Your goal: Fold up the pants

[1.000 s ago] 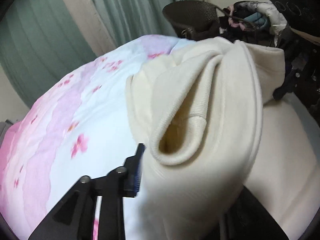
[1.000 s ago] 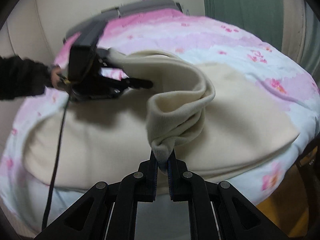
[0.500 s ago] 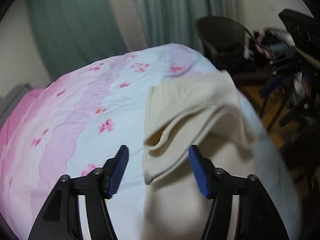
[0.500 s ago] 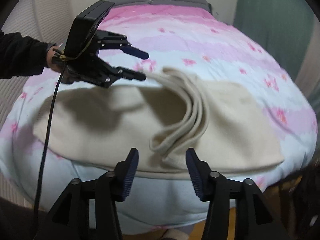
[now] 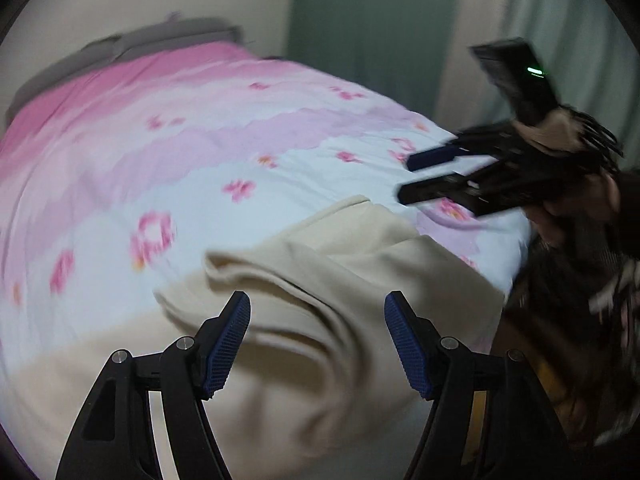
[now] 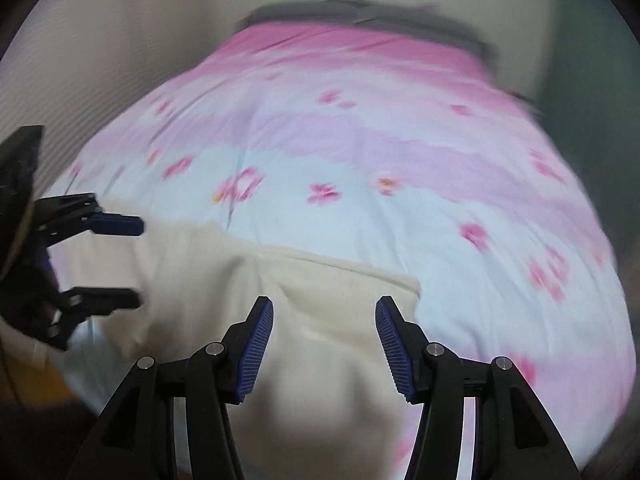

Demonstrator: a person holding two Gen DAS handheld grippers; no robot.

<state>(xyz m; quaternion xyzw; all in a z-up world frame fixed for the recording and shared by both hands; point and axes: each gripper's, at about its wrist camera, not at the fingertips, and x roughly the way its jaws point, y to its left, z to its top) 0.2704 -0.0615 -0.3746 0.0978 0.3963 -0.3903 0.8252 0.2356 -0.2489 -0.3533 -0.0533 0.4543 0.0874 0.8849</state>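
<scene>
- My left gripper is matte black plastic, with two angled arms ending in fingers faced with ribbed blue pads.
- Round silver screws sit at the joints of each arm.
- My right gripper is the same build: black arms, blue ribbed pads, silver screws.
- Seen from my left camera, the right gripper carries a black box on top with a small green light.
- A hand grips its handle, blurred, with a dark sleeve behind it.
</scene>
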